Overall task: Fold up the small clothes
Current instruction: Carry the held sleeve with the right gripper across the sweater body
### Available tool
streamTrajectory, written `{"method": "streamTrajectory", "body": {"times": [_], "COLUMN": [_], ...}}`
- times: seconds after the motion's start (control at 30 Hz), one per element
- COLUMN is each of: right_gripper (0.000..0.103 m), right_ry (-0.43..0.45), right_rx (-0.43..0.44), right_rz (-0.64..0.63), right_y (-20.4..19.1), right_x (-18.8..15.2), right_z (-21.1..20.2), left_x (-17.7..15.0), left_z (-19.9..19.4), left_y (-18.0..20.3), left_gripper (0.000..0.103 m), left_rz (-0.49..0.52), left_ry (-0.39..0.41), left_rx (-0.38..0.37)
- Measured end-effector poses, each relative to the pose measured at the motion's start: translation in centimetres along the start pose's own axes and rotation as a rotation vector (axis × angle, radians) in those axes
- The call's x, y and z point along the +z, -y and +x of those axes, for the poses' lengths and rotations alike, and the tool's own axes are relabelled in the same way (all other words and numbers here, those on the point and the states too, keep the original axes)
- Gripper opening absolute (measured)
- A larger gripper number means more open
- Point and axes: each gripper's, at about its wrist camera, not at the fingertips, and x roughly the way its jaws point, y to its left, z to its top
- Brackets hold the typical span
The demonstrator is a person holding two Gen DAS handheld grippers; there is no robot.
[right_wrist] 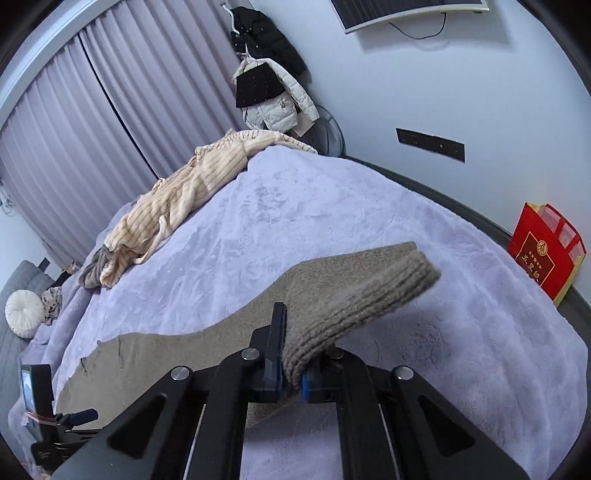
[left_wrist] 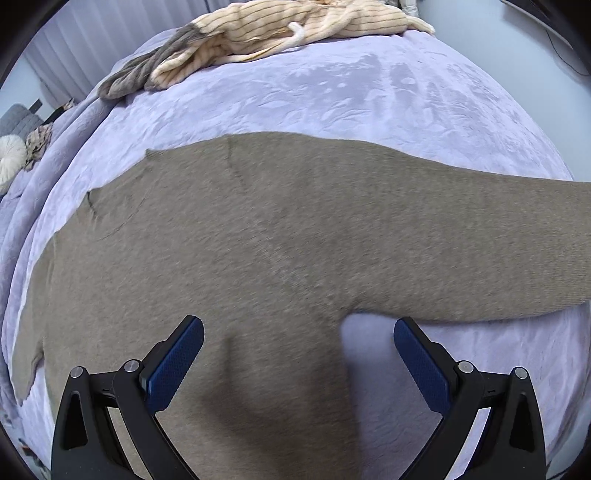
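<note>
A taupe knit sweater (left_wrist: 236, 236) lies spread flat on the lavender blanket (left_wrist: 332, 96), one sleeve running off to the right. My left gripper (left_wrist: 298, 332) is open and empty, low over the sweater's body beside the armpit. My right gripper (right_wrist: 295, 354) is shut on the sweater's ribbed sleeve cuff (right_wrist: 354, 299) and holds it lifted above the blanket (right_wrist: 406, 206). The rest of the sweater (right_wrist: 155, 354) trails flat to the left in the right wrist view.
A cream striped garment (left_wrist: 280, 33) is heaped at the bed's far edge; it also shows in the right wrist view (right_wrist: 184, 195). A red bag (right_wrist: 546, 254) stands on the floor by the wall. Jackets (right_wrist: 273, 88) hang at the far corner. A round white cushion (right_wrist: 24, 308) lies at left.
</note>
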Motion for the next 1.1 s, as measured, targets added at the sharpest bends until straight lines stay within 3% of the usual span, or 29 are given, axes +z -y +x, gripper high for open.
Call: {"method": "streamTrajectory", "body": {"times": [0.33,0.5,0.8,1.1], "right_gripper": [0.007,0.007,0.007,0.007], "right_ry": [0.028,0.032,0.025,-0.060], "right_rx": [0.034,0.059,0.073,0.119], "right_rz": [-0.077,-0.164,-0.323,-0.409], "right_y": [-7.6,-13.8,-26.5,-36.4], "right_x": [1.5,1.3,-2.5,-8.7], "right_z": [-3.5,-4.7,-4.0,-1.7], "left_x": [-3.3,-5.6,-9.7,-12.9], "left_z": [-0.1,-0.2,-1.4,-2.6], "left_y": [-9.0,-12.9,-18.5,-24.2], "left_gripper": [0.103,0.103,0.103,0.103], "left_rz": [-0.165,-0.234,-0.269,-0.317], "left_ry": [-0.027,-0.035,-0.023,0.053], "left_rx": [0.041,0.022,-0.003,-0.029]}}
